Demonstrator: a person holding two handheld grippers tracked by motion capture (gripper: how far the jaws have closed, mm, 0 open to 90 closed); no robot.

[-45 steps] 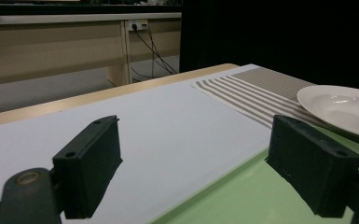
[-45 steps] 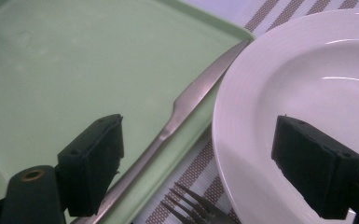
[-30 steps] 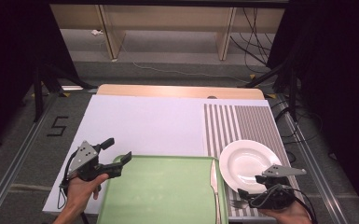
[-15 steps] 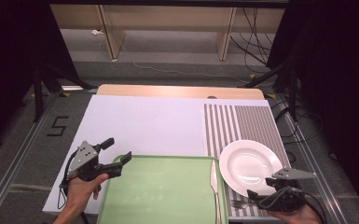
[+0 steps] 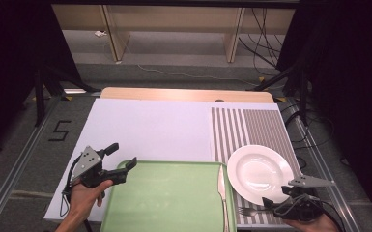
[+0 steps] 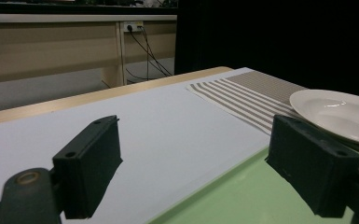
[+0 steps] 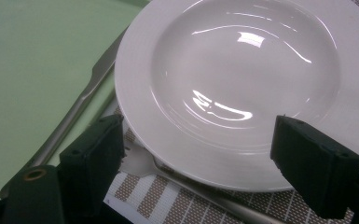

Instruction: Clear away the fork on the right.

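My left gripper point(image 5: 123, 154) stands open over the far left corner of a green tray point(image 5: 169, 203), with nothing between its jaws. In the left gripper view the left gripper point(image 6: 200, 172) straddles the tray's edge point(image 6: 242, 200). My right gripper point(image 5: 273, 203) is open at the near right, just short of a white deep plate point(image 5: 260, 171). In the right gripper view the right gripper point(image 7: 205, 165) frames the plate's near rim point(image 7: 242, 70). A fork point(image 7: 144, 165) lies partly under that rim, and a knife point(image 7: 93, 84) rests along the tray's right edge point(image 7: 37, 56).
The plate and fork point(image 5: 249, 211) sit on a striped placemat point(image 5: 246, 125) at the right. A white mat point(image 5: 150, 128) covers the table's middle and left. The knife point(image 5: 221, 186) lies between tray and plate. Shelving and cables stand beyond the far edge.
My right gripper has drawn back toward the near right corner, away from the plate. The left gripper has stayed where it was.
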